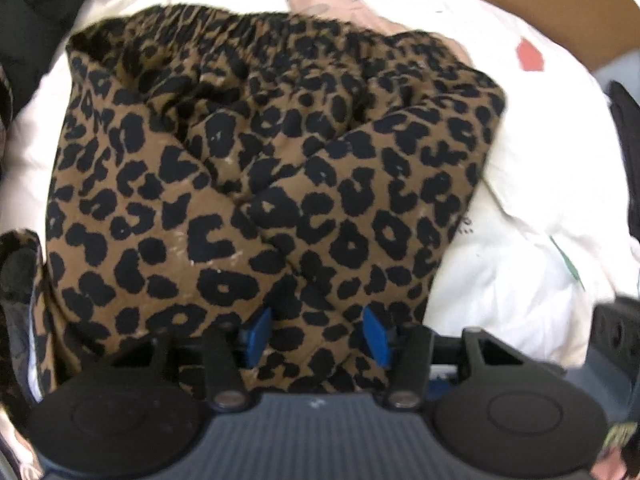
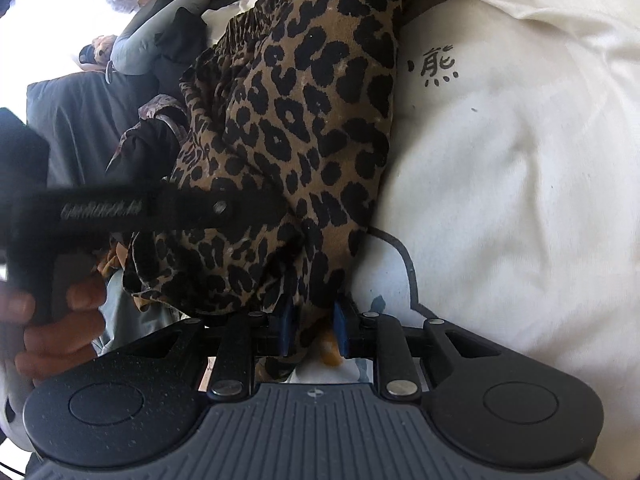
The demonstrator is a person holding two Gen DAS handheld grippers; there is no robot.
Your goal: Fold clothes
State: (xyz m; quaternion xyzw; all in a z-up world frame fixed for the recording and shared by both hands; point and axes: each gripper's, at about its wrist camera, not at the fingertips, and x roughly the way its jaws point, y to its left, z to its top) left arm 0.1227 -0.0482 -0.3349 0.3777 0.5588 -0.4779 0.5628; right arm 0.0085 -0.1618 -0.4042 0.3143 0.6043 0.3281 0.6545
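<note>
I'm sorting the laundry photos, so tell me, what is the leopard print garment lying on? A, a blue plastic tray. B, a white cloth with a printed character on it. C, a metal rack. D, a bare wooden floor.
B: the leopard print garment lies over a white cloth that bears a black printed character, and the left wrist view also shows white fabric around it.

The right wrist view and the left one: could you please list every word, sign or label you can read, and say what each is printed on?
"熊": black character on the white printed cloth, right wrist view.
Pale lettering on the black handle of the left claw: too blurred to read.
Small dark marks on the white cloth in the left wrist view: too small to read.
</note>
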